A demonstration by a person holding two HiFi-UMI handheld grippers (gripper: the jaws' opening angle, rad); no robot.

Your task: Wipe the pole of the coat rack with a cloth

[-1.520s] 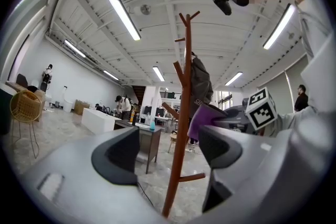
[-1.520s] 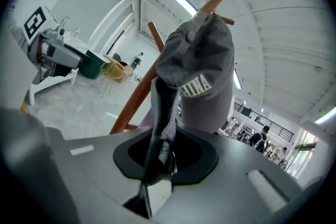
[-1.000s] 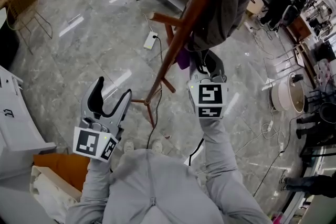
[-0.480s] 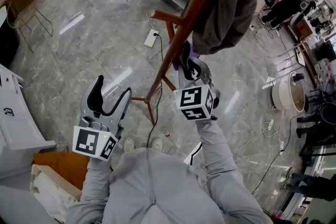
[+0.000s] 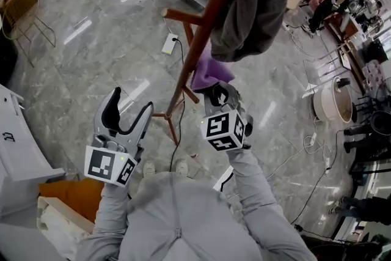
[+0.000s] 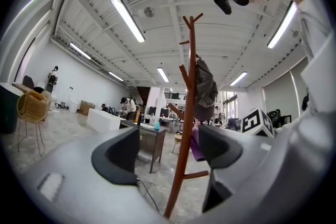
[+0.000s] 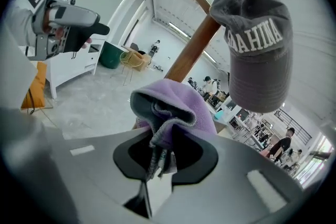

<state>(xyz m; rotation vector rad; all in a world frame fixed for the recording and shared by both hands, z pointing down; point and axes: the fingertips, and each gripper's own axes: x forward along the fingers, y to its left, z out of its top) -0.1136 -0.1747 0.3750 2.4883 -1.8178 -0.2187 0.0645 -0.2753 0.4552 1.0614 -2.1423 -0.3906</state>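
Now your right hand-held gripper clenches the purple cloth at the coat rack's pole; your left hand-held gripper hovers, jaws apart, empty.

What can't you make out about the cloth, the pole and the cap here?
Whether the cloth touches the pole: the cloth's own bulk hides it in the right gripper view.
Start of the cap's print: curves out of sight, right gripper view.
Dirt on the pole: too small, every view.

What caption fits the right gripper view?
Right claw clamps a purple cloth near the wooden pole, grey cap hanging above.
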